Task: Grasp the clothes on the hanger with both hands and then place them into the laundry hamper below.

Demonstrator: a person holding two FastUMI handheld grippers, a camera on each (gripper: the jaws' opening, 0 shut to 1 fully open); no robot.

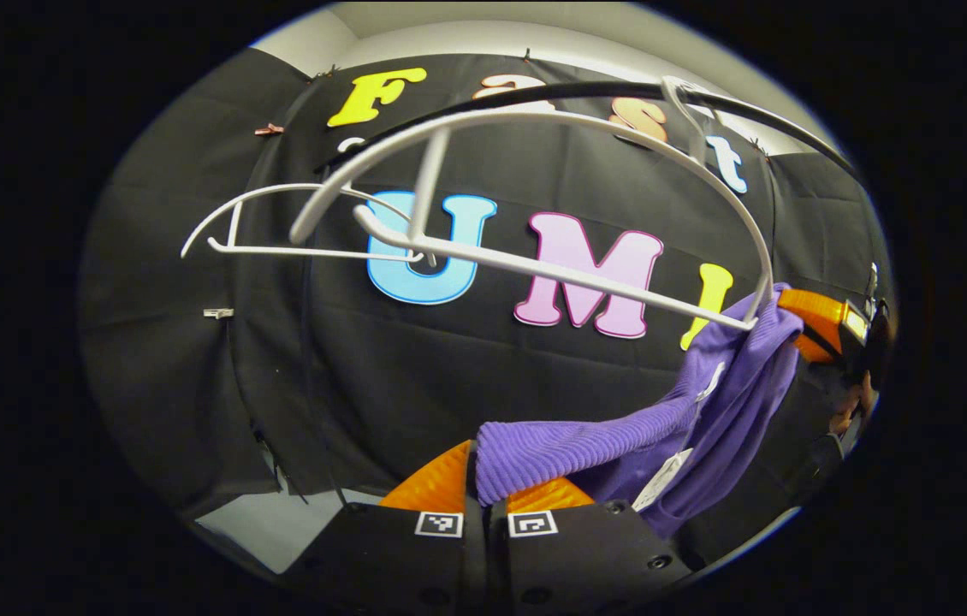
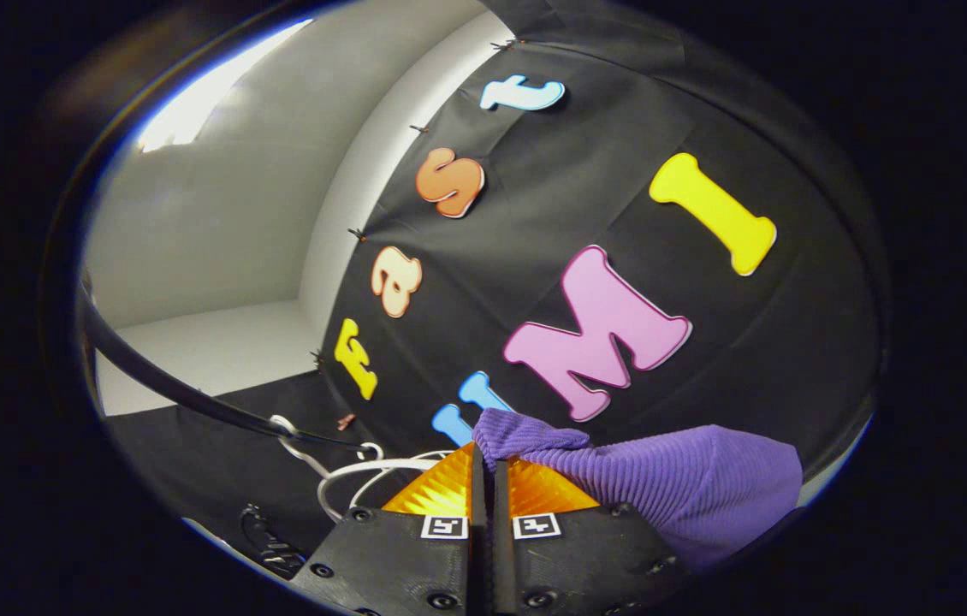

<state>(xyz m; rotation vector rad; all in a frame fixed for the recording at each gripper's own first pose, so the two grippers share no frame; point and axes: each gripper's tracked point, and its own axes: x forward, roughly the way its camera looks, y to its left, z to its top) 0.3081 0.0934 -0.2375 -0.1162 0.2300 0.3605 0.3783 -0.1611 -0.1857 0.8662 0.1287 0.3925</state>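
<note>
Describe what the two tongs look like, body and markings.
Each tongs, left and right, has a black body with visible screws, two small square black-and-white marker tags near the front, and ridged orange panels behind the fingers. In the left gripper view, the right tongs shows an orange shell.

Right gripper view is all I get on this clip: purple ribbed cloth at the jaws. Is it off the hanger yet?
Observer: No. In the left gripper view the purple ribbed knit garment is draped over one end of a white plastic hanger, on the right of that view.
Operator: Does the other gripper have it too?
Observer: Yes. The left gripper has its jaws closed on a stretched-out end of the garment.
Operator: Any other clothes up there?
Observer: None that I can see. A second thin white hanger hangs bare, further left in that view.
</note>
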